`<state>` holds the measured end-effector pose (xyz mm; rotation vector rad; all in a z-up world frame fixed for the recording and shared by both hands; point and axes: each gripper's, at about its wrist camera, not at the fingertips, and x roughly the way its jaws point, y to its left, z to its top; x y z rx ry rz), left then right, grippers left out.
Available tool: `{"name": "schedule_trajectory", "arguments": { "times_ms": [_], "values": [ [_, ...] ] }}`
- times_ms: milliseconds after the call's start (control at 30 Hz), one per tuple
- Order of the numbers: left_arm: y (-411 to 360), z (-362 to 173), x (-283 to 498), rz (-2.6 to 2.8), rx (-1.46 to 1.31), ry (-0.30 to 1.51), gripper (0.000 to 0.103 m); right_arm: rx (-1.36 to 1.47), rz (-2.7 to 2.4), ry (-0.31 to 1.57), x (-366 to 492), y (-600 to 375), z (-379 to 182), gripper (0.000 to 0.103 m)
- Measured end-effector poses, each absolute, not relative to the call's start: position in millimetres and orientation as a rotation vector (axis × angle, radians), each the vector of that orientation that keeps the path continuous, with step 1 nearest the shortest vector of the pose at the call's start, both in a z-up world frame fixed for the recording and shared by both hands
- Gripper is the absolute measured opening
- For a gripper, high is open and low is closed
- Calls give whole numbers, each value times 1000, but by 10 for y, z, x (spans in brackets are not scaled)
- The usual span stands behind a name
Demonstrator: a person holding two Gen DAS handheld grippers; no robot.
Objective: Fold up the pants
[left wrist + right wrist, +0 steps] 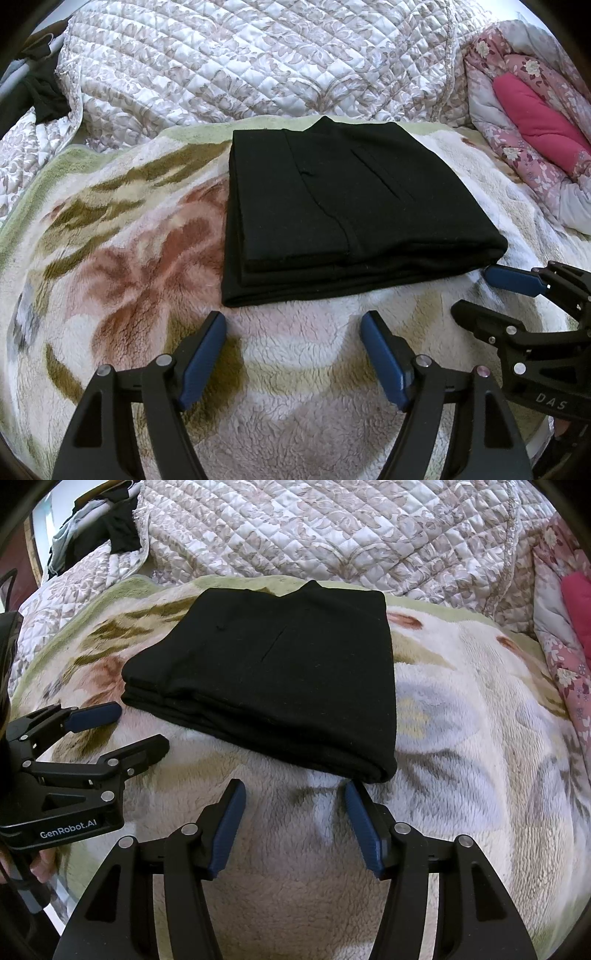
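Observation:
The black pants [332, 210] lie folded into a neat stacked rectangle on a fleece floral blanket [129, 288]; they also show in the right wrist view [280, 672]. My left gripper [293, 325] is open and empty, just in front of the near edge of the pants. My right gripper [293, 794] is open and empty, just in front of the near right corner of the pants. The right gripper also appears at the right of the left wrist view [476, 291], and the left gripper at the left of the right wrist view [144, 727].
A quilted beige floral bedspread [240, 62] is bunched behind the pants. A pink floral quilt with a magenta lining [532, 118] lies at the far right. Dark clothes [118, 528] hang at the far left.

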<state>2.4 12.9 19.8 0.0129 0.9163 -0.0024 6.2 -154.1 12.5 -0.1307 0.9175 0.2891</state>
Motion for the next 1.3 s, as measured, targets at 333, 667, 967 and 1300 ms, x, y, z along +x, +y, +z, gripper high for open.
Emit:
{"name": "schedule_trajectory", "arguments": {
  "times_ms": [333,667,967,1300],
  "values": [
    [149,208,33,-3,-7,932,79,-132,288,916,70,-1543,121,58],
    [152,213,21,-14,-8,929,80,-138,288,910,67,-1538,126,59],
    [152,215,26,-14,-6,930,80,-139,287,909,68,-1537,120,60],
    [151,212,32,-13,-6,932,80,-139,286,908,64,-1531,117,60]
  ]
}}
